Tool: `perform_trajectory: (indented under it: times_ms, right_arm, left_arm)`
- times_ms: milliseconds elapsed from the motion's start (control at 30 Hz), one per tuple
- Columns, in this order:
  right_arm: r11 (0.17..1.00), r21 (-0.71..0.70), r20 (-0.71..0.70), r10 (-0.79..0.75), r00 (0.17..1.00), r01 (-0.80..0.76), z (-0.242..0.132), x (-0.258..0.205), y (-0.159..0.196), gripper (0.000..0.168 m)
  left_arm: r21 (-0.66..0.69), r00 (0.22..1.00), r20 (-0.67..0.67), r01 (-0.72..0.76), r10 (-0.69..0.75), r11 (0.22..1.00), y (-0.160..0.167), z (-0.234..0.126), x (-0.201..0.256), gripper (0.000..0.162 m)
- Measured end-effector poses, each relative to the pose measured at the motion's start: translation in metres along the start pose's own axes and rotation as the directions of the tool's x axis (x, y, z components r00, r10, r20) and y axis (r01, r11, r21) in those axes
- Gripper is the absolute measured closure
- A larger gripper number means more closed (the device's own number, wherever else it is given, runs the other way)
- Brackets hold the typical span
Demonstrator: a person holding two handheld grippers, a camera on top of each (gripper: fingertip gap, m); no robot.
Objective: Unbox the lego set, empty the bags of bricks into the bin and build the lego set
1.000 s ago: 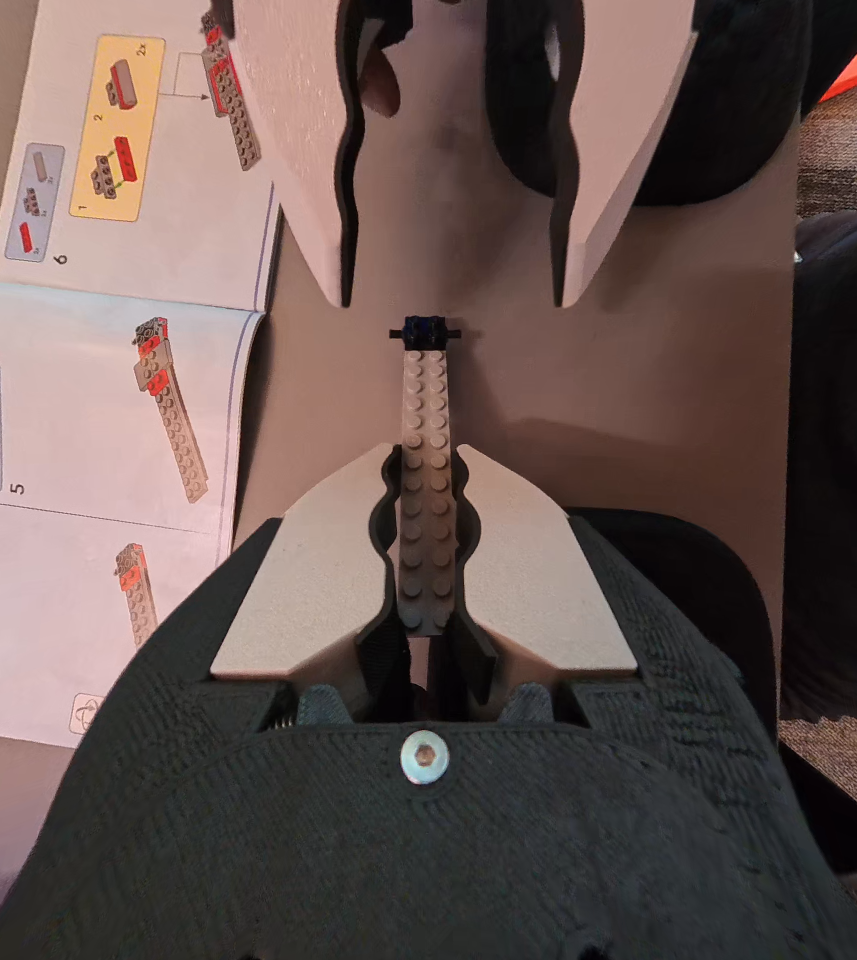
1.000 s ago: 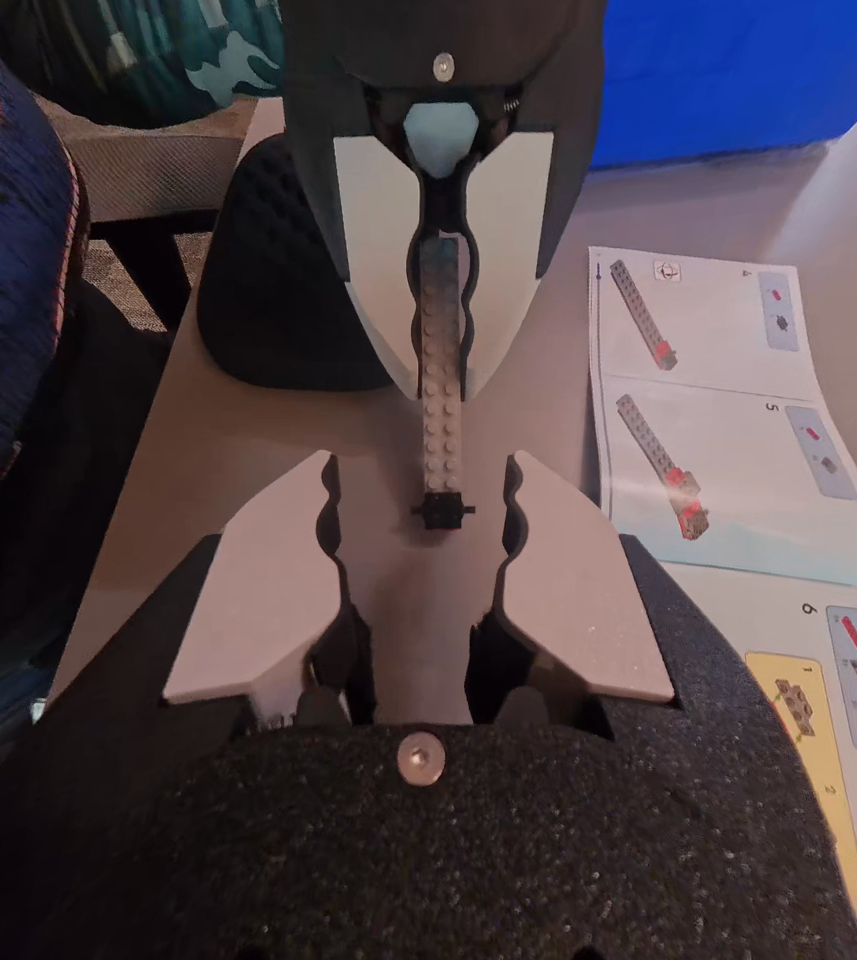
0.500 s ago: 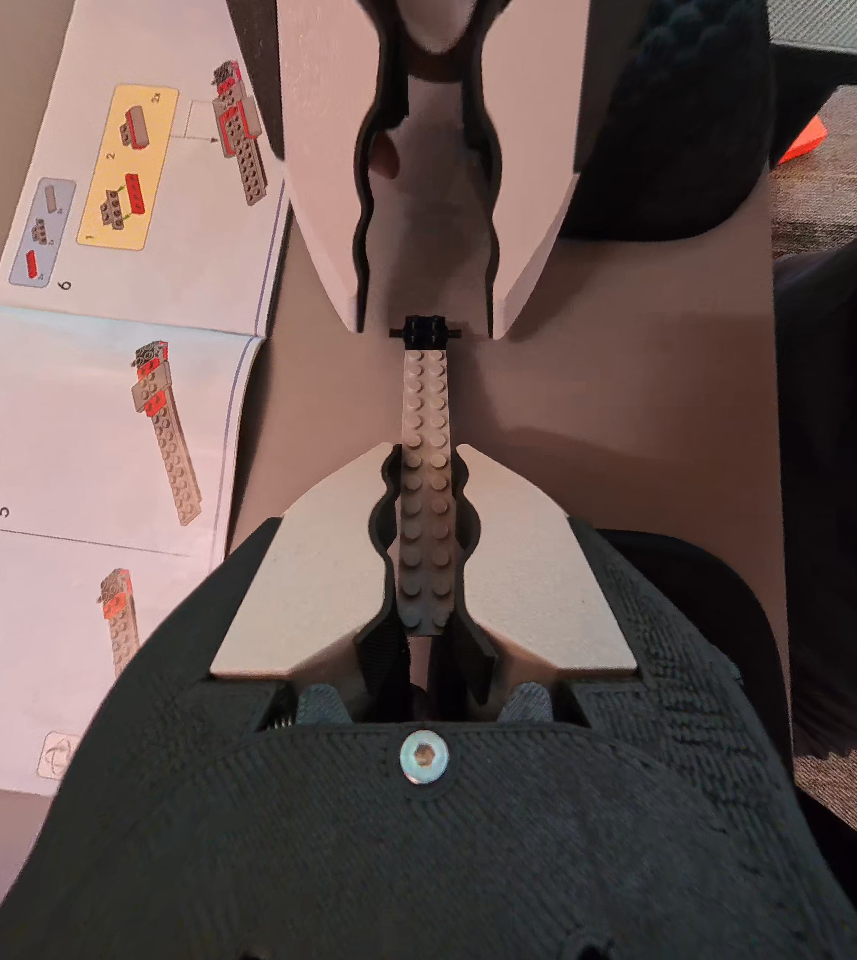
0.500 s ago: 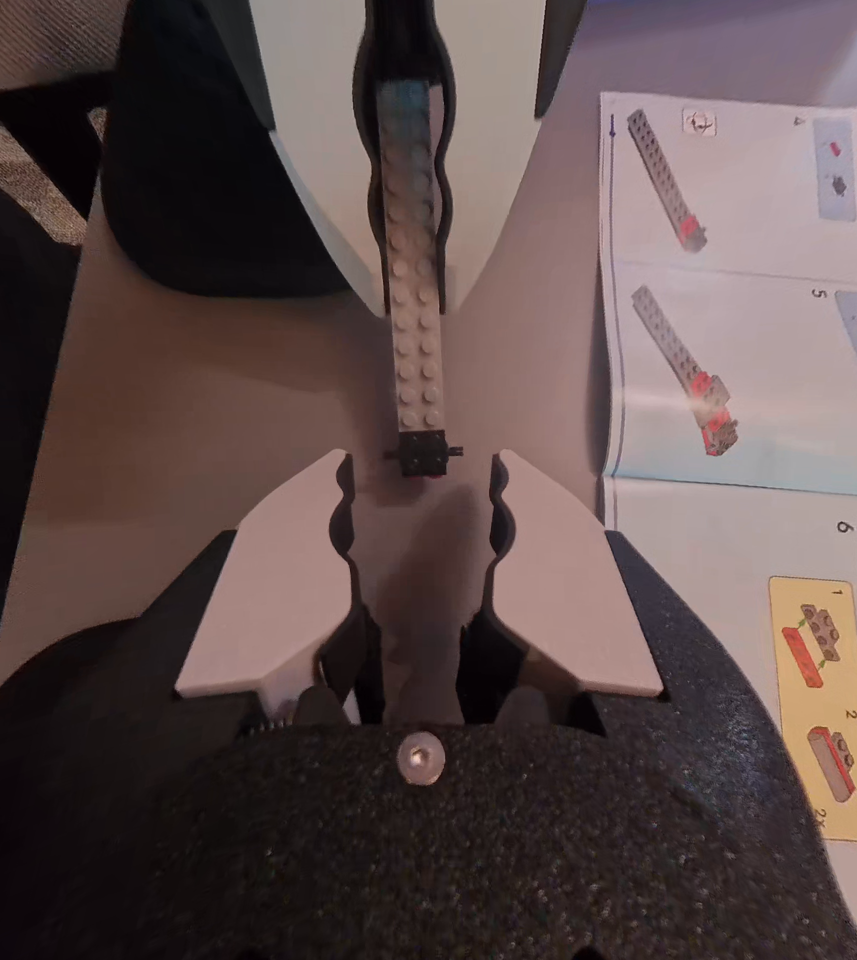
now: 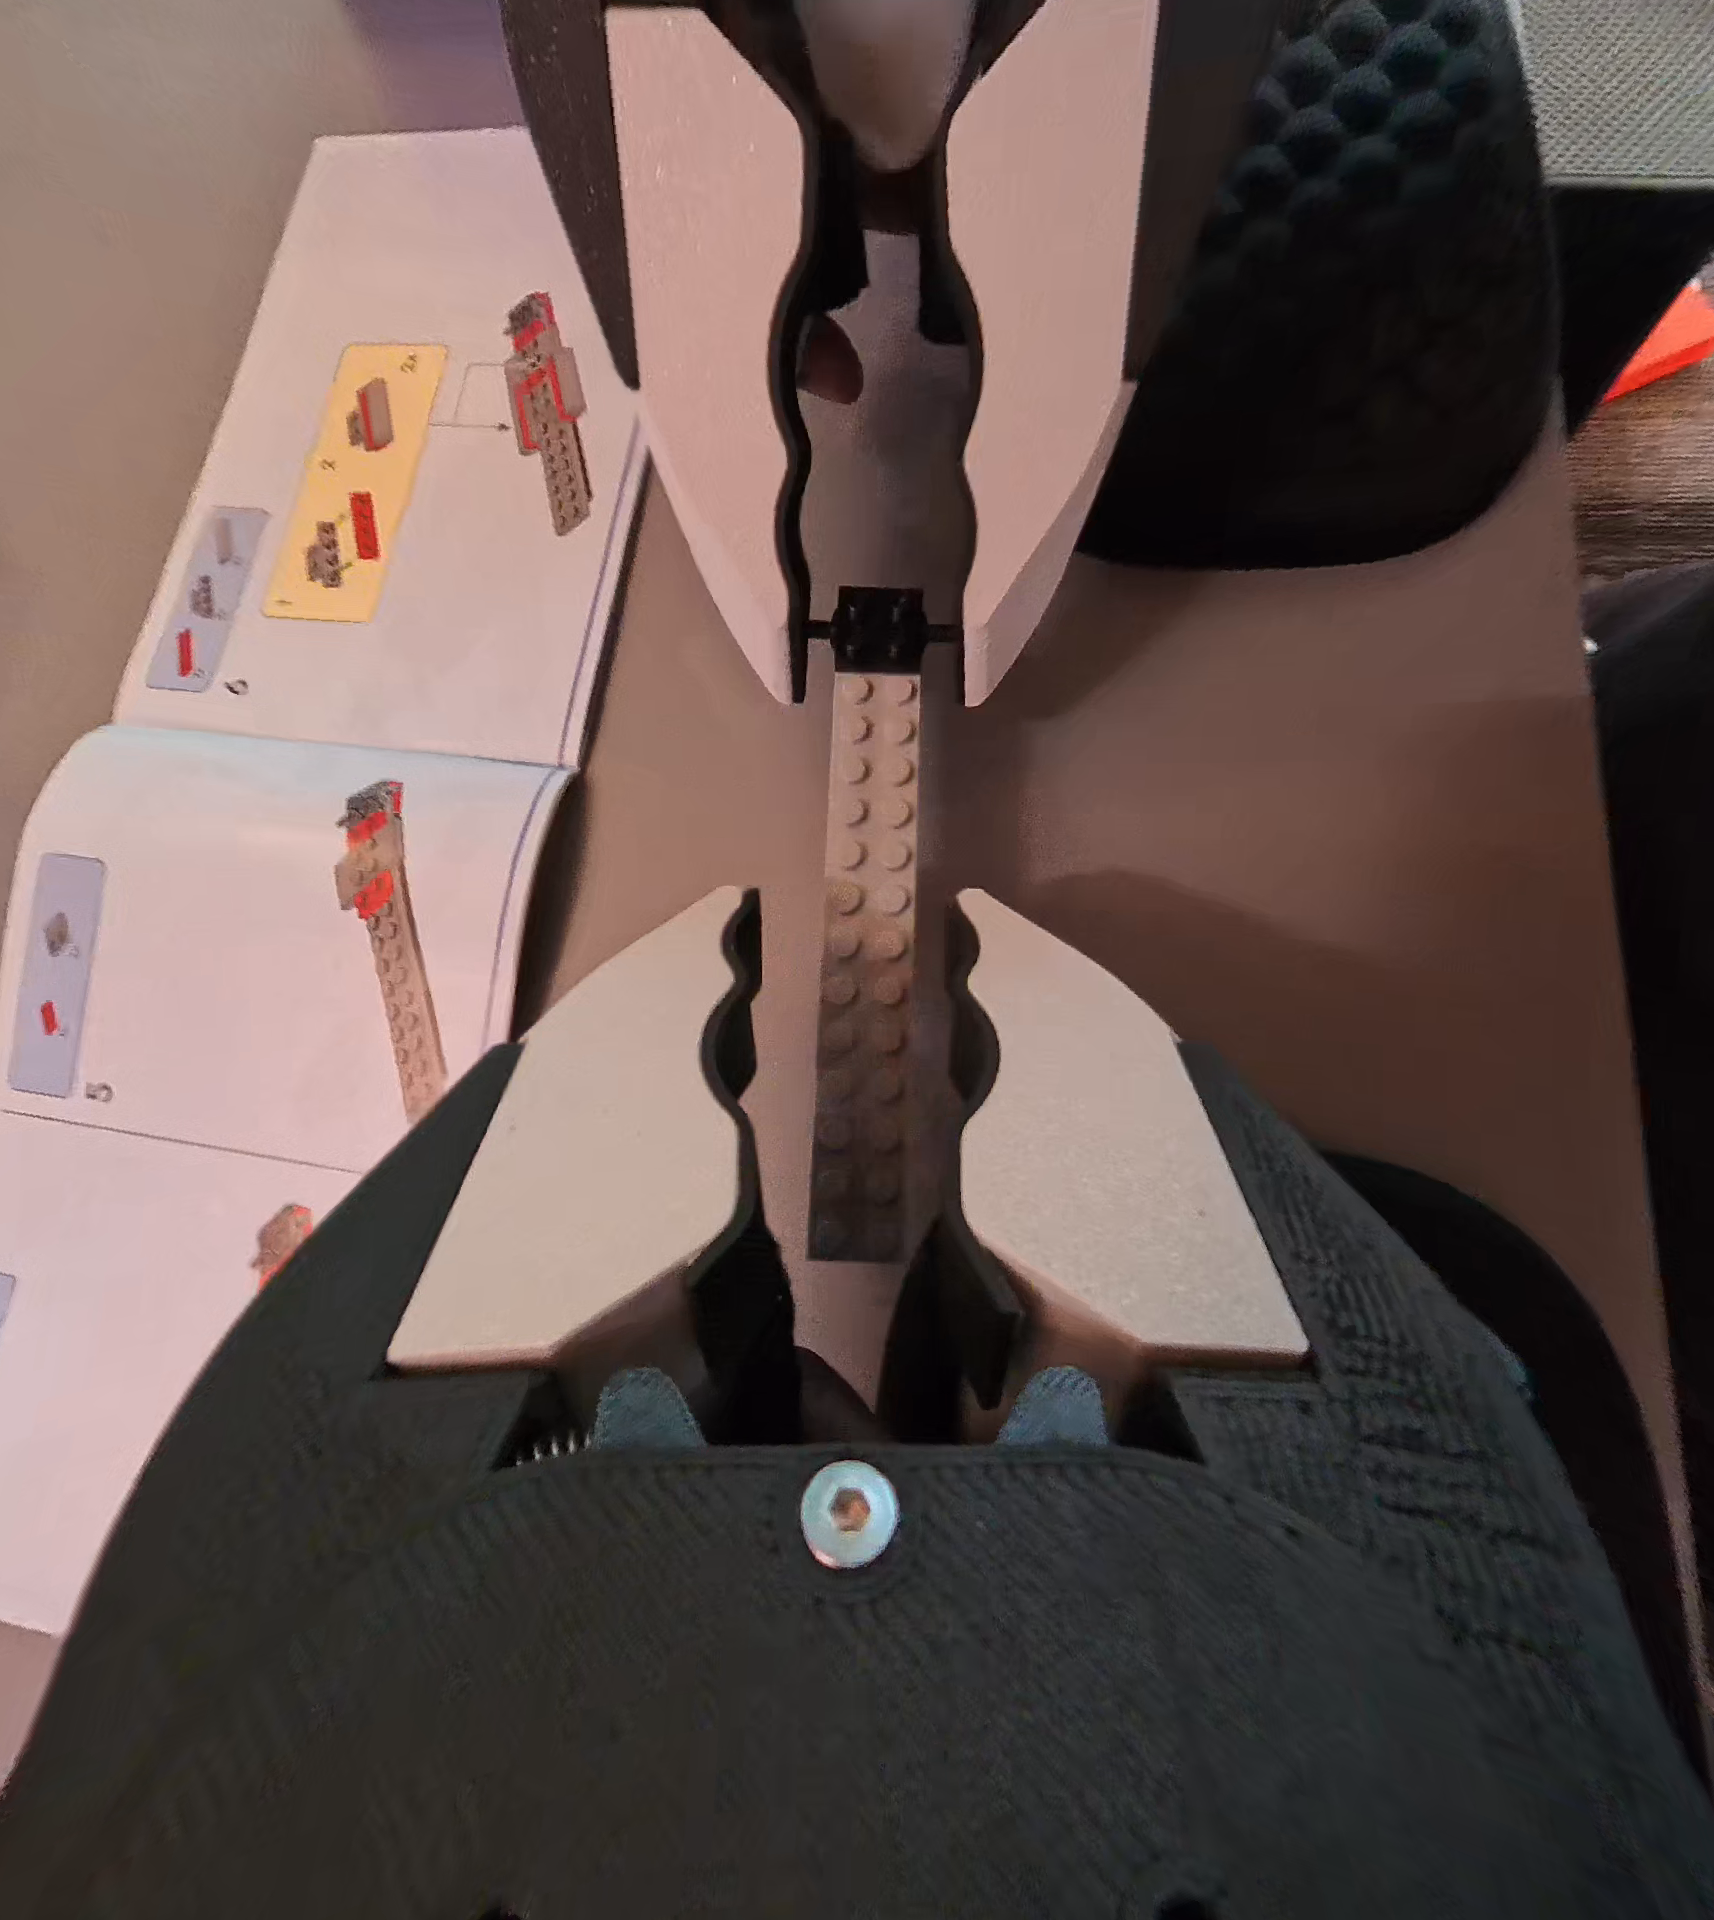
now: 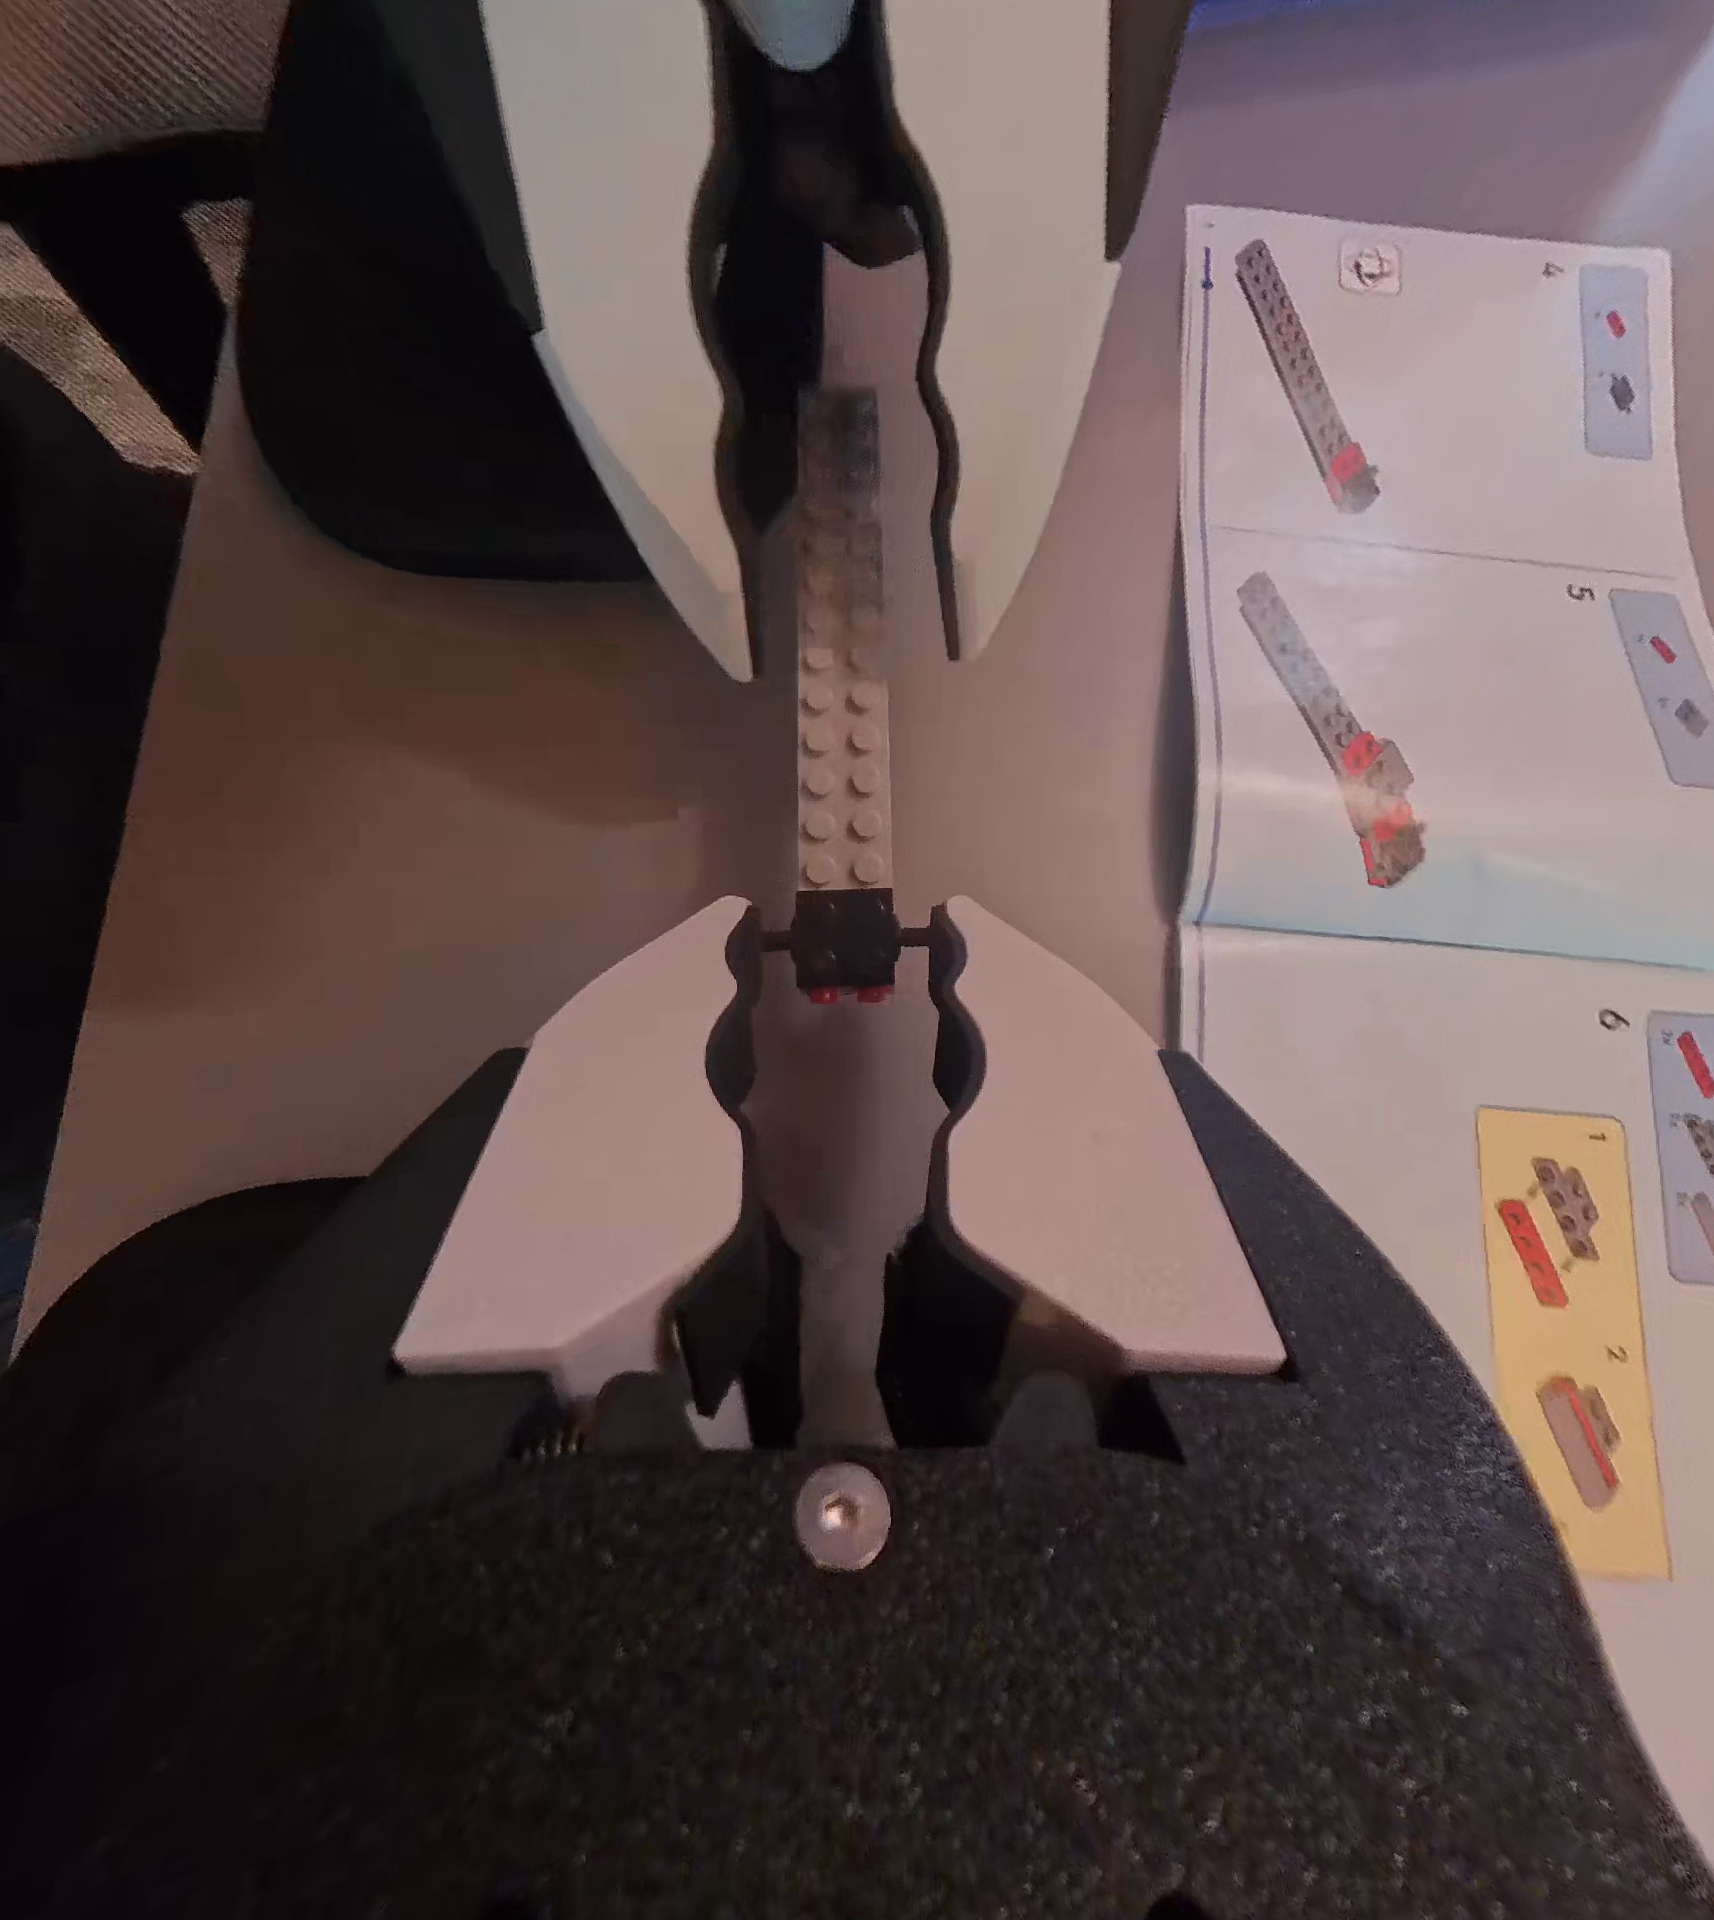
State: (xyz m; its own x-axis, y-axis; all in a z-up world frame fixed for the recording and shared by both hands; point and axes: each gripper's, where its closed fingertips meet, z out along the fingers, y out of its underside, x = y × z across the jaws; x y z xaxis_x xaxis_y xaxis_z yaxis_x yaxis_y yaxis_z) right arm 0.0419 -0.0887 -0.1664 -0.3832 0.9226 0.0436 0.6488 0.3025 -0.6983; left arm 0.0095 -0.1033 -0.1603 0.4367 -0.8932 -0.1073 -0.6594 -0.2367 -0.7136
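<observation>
while the left gripper point(image 5: 858, 1049) gapes, the right gripper point(image 6: 840, 961) pinches the studded grey plate's point(image 6: 840, 727) black pins.

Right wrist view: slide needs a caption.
Right gripper closes on black axle piece ending the grey plate; left gripper open.

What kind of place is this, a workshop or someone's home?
Probably an office or lab desk, though I can't be sure. A plain grey table holds an open instruction booklet, carpet-like flooring shows past its edge, and two hand-held tools work on a grey studded plate.
</observation>
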Motion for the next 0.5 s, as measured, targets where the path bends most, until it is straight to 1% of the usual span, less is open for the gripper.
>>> perform_trajectory:
  times_ms: [33, 133, 233, 300, 333, 367, 433, 500]
  right_arm:
    - [1.000, -0.014, -0.016, -0.003, 1.000, 0.003, -0.002, 0.003, 0.000, 0.137]
    - [0.997, -0.065, -0.055, -0.037, 0.998, 0.033, -0.007, 0.007, -0.001, 0.137]
    - [0.998, -0.053, -0.057, -0.040, 0.998, 0.037, -0.009, 0.009, -0.007, 0.137]
    - [0.999, -0.020, -0.067, -0.036, 0.997, 0.035, -0.011, 0.011, -0.010, 0.138]
    - [1.000, -0.009, -0.067, -0.031, 0.997, 0.030, -0.012, 0.012, -0.010, 0.138]
    - [1.000, 0.001, -0.066, -0.020, 0.998, 0.020, -0.013, 0.013, -0.010, 0.137]
    - [0.999, 0.049, -0.065, 0.003, 0.998, 0.000, -0.012, 0.013, -0.014, 0.137]
    - [0.992, 0.123, -0.099, 0.049, 0.994, -0.037, -0.015, 0.019, -0.018, 0.136]
  left_arm:
    - [0.010, 1.000, 0.019, -0.017, 0.017, 1.000, -0.002, 0.002, -0.001, 0.127]
    - [-0.005, 0.993, 0.095, -0.076, 0.076, 0.997, -0.009, 0.005, -0.008, 0.125]
    - [-0.034, 0.990, 0.094, -0.099, 0.102, 0.995, -0.010, 0.013, -0.010, 0.125]
    - [-0.045, 0.992, 0.088, -0.090, 0.093, 0.995, -0.008, 0.019, -0.013, 0.128]
    - [-0.042, 0.992, 0.088, -0.092, 0.095, 0.995, -0.008, 0.019, -0.014, 0.140]
    - [-0.028, 0.991, 0.090, -0.092, 0.095, 0.995, -0.009, 0.019, -0.014, 0.143]
    - [-0.012, 0.995, 0.073, -0.073, 0.074, 0.997, -0.008, 0.018, -0.014, 0.144]
    - [0.012, 0.995, 0.087, -0.050, 0.049, 0.999, -0.007, 0.016, -0.019, 0.144]
